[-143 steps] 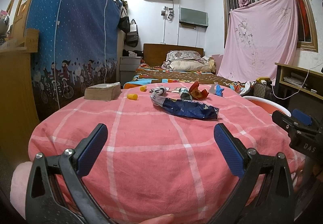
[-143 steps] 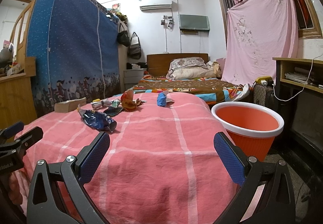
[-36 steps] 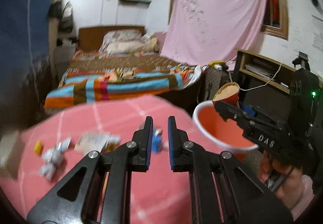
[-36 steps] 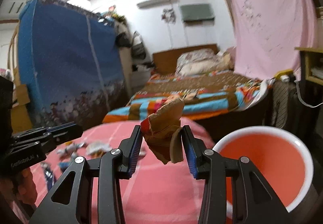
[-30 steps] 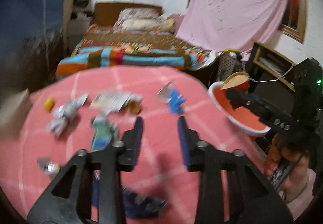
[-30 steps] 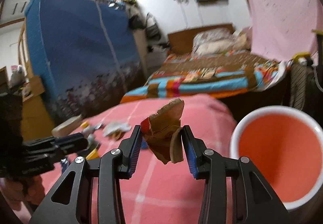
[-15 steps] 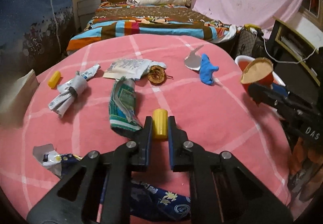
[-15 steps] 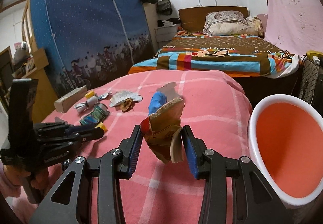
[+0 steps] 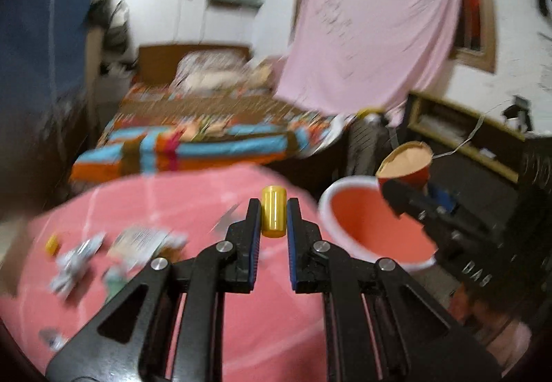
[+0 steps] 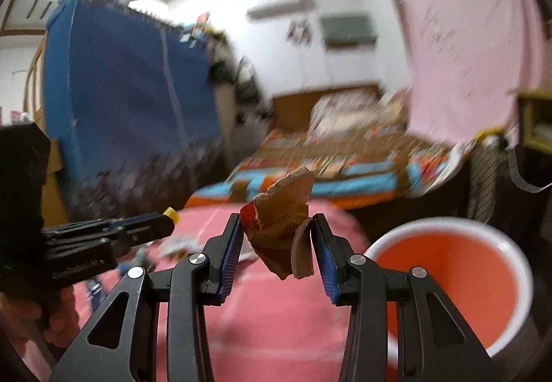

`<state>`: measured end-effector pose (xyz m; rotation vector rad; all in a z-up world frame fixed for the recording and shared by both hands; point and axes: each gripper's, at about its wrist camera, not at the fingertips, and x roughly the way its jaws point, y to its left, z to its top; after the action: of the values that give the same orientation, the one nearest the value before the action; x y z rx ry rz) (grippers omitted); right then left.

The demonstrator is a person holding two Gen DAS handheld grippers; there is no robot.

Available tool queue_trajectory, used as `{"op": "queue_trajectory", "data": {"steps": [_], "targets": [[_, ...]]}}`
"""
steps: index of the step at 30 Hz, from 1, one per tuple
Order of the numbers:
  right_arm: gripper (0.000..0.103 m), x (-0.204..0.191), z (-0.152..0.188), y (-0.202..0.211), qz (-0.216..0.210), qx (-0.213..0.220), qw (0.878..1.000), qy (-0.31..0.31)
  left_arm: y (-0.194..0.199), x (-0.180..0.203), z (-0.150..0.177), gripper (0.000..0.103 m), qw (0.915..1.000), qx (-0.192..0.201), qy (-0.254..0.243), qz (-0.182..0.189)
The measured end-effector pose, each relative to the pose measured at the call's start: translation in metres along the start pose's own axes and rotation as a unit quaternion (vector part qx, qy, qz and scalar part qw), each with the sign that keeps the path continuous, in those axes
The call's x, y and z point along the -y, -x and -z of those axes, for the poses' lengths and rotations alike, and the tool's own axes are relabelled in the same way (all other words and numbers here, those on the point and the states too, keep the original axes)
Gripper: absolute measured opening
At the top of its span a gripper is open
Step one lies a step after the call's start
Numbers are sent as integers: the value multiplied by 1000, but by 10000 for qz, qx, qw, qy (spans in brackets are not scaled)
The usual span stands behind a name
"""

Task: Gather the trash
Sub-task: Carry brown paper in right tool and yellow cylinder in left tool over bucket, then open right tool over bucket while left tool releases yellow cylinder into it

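Yellow plastic cap (image 9: pixel 273 216), one, upright, clamped between the fingertips of the left gripper (image 9: pixel 273 217), held in the air just left of the orange bin (image 9: pixel 365 237). Also seen from the right wrist camera as a yellow tip (image 10: pixel 171 213) at the end of the left gripper (image 10: pixel 162 221), left of the bin. One crushed paper cup (image 10: pixel 281 227), red and brown, torn at the rim, grasped by the right gripper (image 10: pixel 277 237), raised beside the bin's left rim (image 10: pixel 445 223); from the left wrist view, the cup's tan mouth (image 9: pixel 405 164) sitting above the bin's far right edge, with the right gripper (image 9: pixel 410 195) beneath it. One bin only, white rim, orange inside, standing to the right of the pink checked cloth (image 9: pixel 269 323), touching or nearly touching its edge. More litter on the cloth, well left of the bin, all blurred: one second small yellow piece (image 9: pixel 51 243), one crumpled grey-white wrapper (image 9: pixel 74 261), one flat printed paper (image 9: pixel 145 240), one greenish packet (image 9: pixel 115 282), one small scrap (image 9: pixel 51 344) at the near left edge. Beyond the bin and cloth, one bed with a striped blanket (image 9: pixel 193 147), and one pink sheet (image 9: pixel 372 30) hung over the window.
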<state>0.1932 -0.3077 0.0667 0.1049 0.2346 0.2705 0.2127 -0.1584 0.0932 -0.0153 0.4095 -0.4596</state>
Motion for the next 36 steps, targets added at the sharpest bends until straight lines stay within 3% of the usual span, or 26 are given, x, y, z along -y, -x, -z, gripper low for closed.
{"op": "queue_trajectory", "data": {"steps": [4, 9, 13, 18, 27, 32, 36], "targets": [[39, 23, -5, 24, 501, 724, 9960, -137, -10, 28, -16, 0, 9983, 301, -254, 438], [39, 59, -4, 37, 1003, 1049, 9881, -510, -28, 54, -23, 0, 9942, 300, -468, 917], [40, 91, 2, 35, 1290, 840, 9842, -869, -50, 70, -23, 0, 9918, 79, -538, 1156], [40, 112, 10, 31, 1542, 451, 9804, -1143, -81, 83, -22, 0, 9897, -487, -386, 1290], [42, 132, 24, 13, 1681, -205, 9731, -1565, -128, 88, -10, 0, 9775, -1540, 204, 1429], [50, 138, 30, 9, 1705, -447, 9687, -1747, -136, 85, -7, 1, 9719, -1785, 441, 1472], [54, 142, 33, 6, 1724, -561, 9665, -1818, -138, 83, -5, 14, 9705, -1823, 563, 1476]]}}
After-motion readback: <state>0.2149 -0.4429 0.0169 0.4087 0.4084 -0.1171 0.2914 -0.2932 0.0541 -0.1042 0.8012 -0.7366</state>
